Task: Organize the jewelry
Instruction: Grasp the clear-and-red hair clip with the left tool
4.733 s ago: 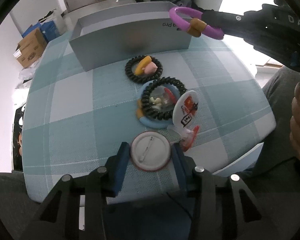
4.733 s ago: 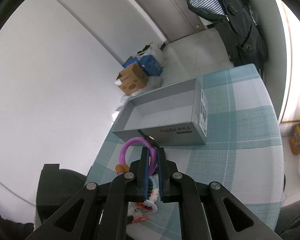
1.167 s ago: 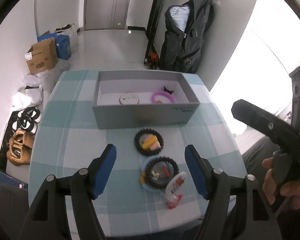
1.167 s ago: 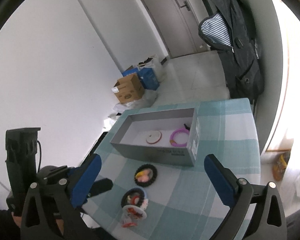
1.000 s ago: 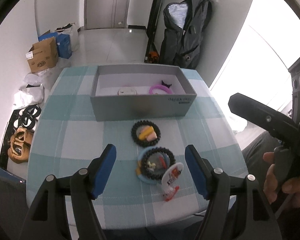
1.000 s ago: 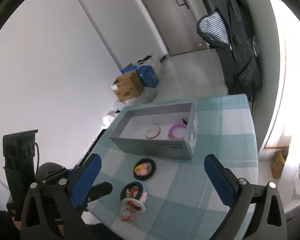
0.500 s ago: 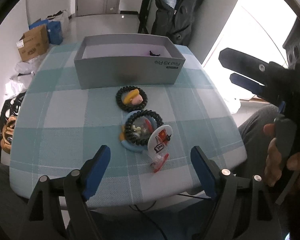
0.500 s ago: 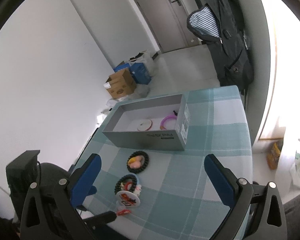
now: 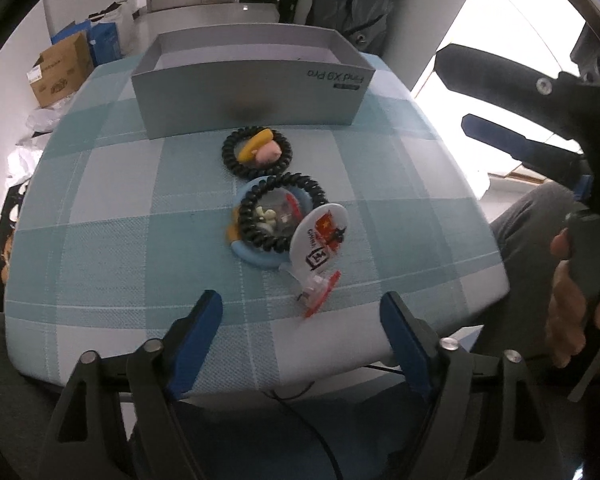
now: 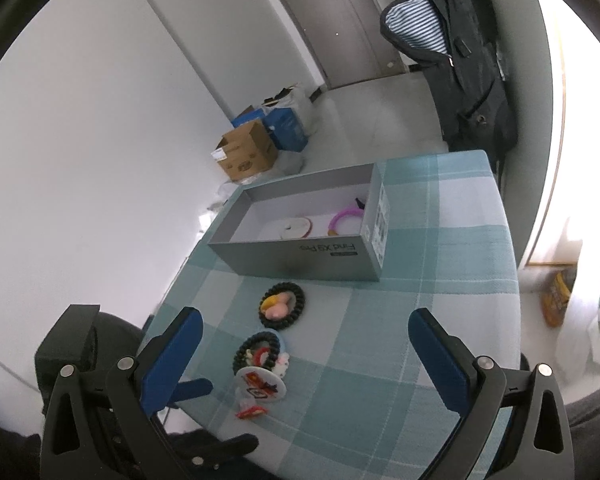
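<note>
A grey box point(image 9: 252, 92) stands at the far side of the checked table; in the right wrist view point(image 10: 300, 256) it holds a white round badge point(image 10: 296, 227) and a purple ring point(image 10: 346, 216). Before it lie a black coil hair tie with a yellow and pink charm point(image 9: 257, 152), a second coil tie on a blue ring point(image 9: 278, 218), a printed round badge point(image 9: 320, 240) and a red clip point(image 9: 320, 286). My left gripper point(image 9: 300, 312) is open and empty, just short of the clip. My right gripper point(image 10: 306, 338) is open and empty above the table's near side.
The checked tablecloth point(image 9: 100, 208) ends close to my left gripper. Cardboard and blue boxes point(image 10: 256, 148) sit on the floor beyond the table. A dark coat point(image 10: 460, 60) hangs by the door. The right gripper's body point(image 9: 540, 120) stands at the table's right edge.
Both grippers released the purple ring and white badge, which now lie in the box. My left gripper has since come down and forward toward the red clip and printed badge; the right has moved nearer.
</note>
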`<state>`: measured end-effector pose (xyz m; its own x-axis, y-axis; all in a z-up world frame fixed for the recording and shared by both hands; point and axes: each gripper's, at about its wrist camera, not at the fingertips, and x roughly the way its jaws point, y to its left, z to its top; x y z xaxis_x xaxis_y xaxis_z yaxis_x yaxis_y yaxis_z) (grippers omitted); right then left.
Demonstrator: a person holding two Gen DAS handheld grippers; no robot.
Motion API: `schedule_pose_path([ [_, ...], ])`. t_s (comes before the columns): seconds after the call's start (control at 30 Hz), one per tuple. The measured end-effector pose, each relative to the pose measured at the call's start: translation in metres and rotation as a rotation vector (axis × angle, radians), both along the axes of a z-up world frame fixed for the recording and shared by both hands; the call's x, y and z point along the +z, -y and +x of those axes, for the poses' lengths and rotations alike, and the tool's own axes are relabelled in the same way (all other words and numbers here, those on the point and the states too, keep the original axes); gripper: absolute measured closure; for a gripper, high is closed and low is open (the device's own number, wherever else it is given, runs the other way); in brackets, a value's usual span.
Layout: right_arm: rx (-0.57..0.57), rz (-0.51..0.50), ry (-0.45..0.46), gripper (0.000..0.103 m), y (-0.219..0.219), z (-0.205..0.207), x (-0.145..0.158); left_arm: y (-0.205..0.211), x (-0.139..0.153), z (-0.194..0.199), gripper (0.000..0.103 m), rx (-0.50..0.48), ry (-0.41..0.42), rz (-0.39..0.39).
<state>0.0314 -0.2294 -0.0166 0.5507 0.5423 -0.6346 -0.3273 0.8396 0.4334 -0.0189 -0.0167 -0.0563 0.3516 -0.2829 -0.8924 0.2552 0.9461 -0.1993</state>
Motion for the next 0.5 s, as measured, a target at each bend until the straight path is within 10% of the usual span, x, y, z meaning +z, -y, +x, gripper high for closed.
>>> schedule_pose_path([
  [0.07,-0.005,-0.001,-0.003,0.0,0.0,0.0,-0.001,0.003,-0.005,0.002,0.055,-0.009,-0.028,0.002],
  [0.5,-0.022,-0.003,-0.019,0.0,0.001,0.003,-0.003,0.013,-0.004,0.001,0.092,-0.052,-0.024,0.0],
])
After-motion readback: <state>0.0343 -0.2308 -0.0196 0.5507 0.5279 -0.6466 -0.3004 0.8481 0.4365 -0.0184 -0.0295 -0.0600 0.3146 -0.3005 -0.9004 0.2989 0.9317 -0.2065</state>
